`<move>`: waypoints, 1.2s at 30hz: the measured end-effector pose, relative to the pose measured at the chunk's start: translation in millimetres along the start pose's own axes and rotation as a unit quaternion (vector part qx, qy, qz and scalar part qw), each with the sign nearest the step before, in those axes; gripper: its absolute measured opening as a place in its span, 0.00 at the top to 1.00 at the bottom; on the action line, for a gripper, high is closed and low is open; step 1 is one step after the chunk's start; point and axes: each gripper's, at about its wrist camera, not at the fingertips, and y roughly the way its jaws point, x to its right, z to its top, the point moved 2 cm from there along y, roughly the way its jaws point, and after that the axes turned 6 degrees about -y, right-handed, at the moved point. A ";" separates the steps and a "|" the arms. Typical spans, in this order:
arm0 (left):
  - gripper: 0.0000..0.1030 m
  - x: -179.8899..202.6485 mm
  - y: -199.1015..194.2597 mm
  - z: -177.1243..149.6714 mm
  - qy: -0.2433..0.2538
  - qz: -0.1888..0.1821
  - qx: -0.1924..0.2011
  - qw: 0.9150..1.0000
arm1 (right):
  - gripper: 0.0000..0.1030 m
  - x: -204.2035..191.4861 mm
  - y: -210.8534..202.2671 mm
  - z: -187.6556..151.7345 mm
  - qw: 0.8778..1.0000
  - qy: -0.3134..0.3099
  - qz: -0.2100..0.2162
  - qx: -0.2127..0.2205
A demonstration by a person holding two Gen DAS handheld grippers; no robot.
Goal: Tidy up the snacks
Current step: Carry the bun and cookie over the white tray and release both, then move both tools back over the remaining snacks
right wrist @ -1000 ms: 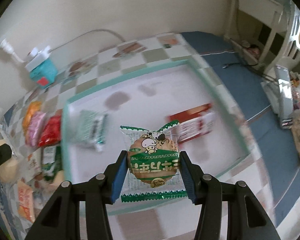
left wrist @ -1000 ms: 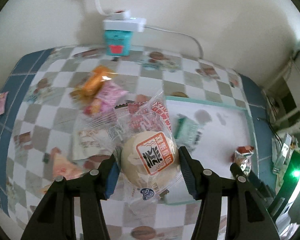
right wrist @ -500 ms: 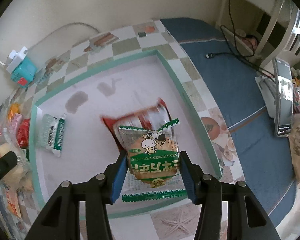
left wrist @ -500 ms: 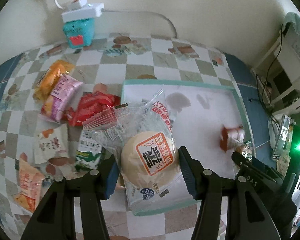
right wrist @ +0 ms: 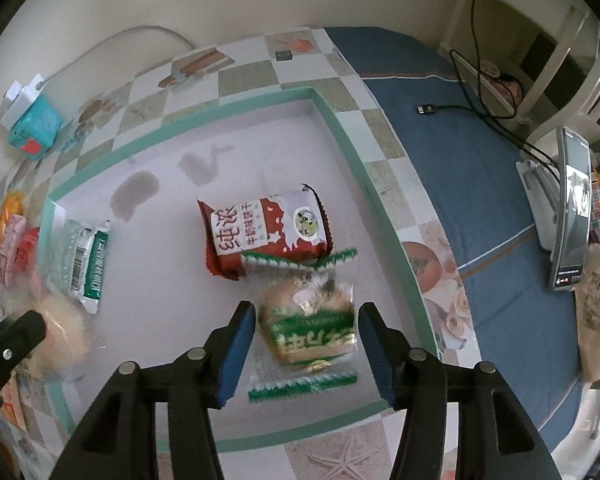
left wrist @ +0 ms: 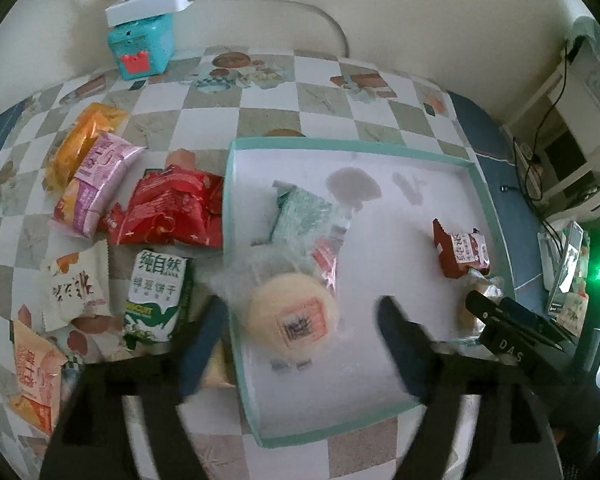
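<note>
Snacks lie partly in the tray (left wrist: 485,196), a shallow white box with a teal rim, and partly loose on the checked table (left wrist: 268,96) off its left rim. Inside, the round bun in clear wrap (left wrist: 292,318) sits near the tray's front-left corner, between the pads of the left gripper (left wrist: 302,330), whose jaws are opening and stand clear of it on both sides. The green-and-clear cookie packet (right wrist: 310,320) rests near the front-right part of the tray floor, between the blue pads of the right gripper (right wrist: 307,340); those jaws are opening too, with a gap on either side of the wrapper. Its top edge touches the red-and-white packet (right wrist: 266,234), which lies toward the tray's middle. A pale green packet (right wrist: 86,262) lies against the left rim.

Bare tray floor runs along the far rim and into the far-right corner. Outside the left rim, the red bag (left wrist: 168,208) and the green-and-white carton-print packet (left wrist: 156,292) lie just beside the rim, leaving little bare table there.
</note>
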 end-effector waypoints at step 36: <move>0.04 -200.8 -108.3 -29.3 -0.133 0.152 0.084 0.976 | 0.00 -128.7 -85.0 -12.5 0.995 -0.052 0.049 0.065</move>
